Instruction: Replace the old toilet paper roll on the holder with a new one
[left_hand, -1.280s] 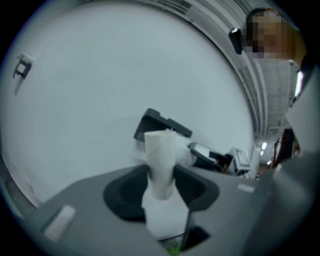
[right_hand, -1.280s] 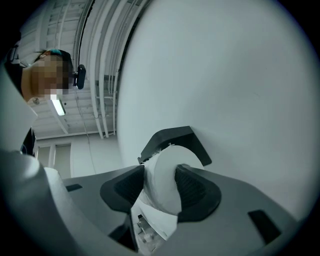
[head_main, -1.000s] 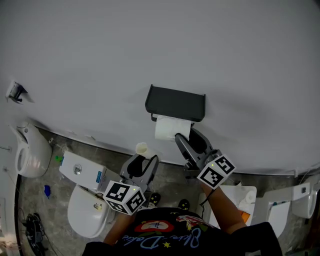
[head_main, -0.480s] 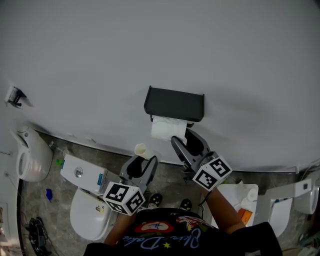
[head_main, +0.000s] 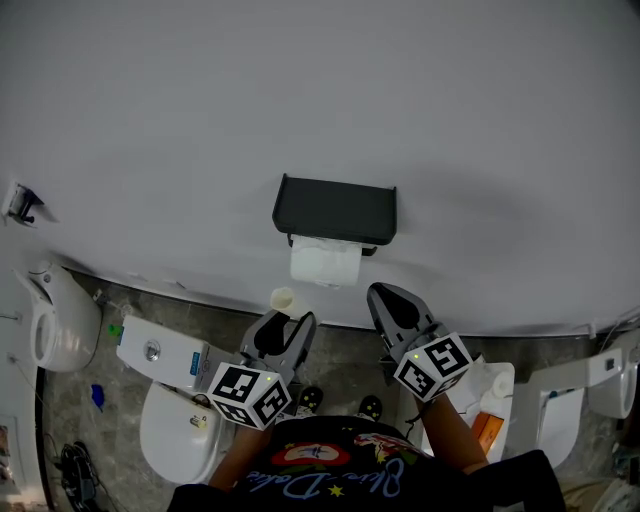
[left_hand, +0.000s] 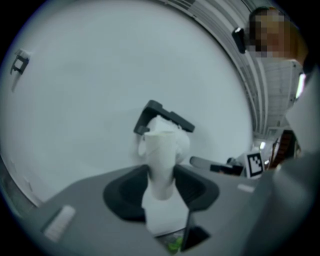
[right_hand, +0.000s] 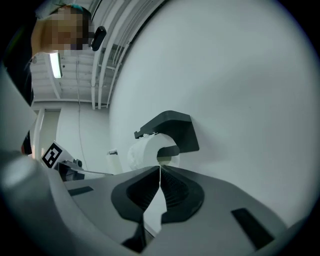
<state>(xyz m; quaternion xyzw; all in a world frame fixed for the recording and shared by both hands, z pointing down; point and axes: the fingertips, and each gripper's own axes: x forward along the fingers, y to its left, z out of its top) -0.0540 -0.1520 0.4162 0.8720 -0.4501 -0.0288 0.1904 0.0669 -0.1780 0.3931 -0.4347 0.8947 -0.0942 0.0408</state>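
Note:
A black holder (head_main: 335, 210) is fixed to the white wall, and a full white roll (head_main: 325, 262) sits in it under the lid. My left gripper (head_main: 290, 320) is below and to the left of it, shut on a bare cream cardboard tube (head_main: 283, 298). In the left gripper view the tube (left_hand: 161, 160) stands upright between the jaws. My right gripper (head_main: 388, 295) hangs just below and right of the roll, apart from it. Its jaws have just been closing and now meet with nothing between them (right_hand: 160, 172). The roll (right_hand: 145, 152) and holder (right_hand: 175, 127) lie straight ahead of them.
A white toilet (head_main: 175, 425) with its cistern (head_main: 160, 350) stands at the lower left. A white fixture (head_main: 55, 315) hangs further left, with a small wall bracket (head_main: 22, 203) above it. A white bin (head_main: 480, 395) and another white fixture (head_main: 600, 385) are at the lower right.
My right gripper has drawn back and down from the roll, and its jaws have gone from wide open to shut. The left gripper has kept still with the tube.

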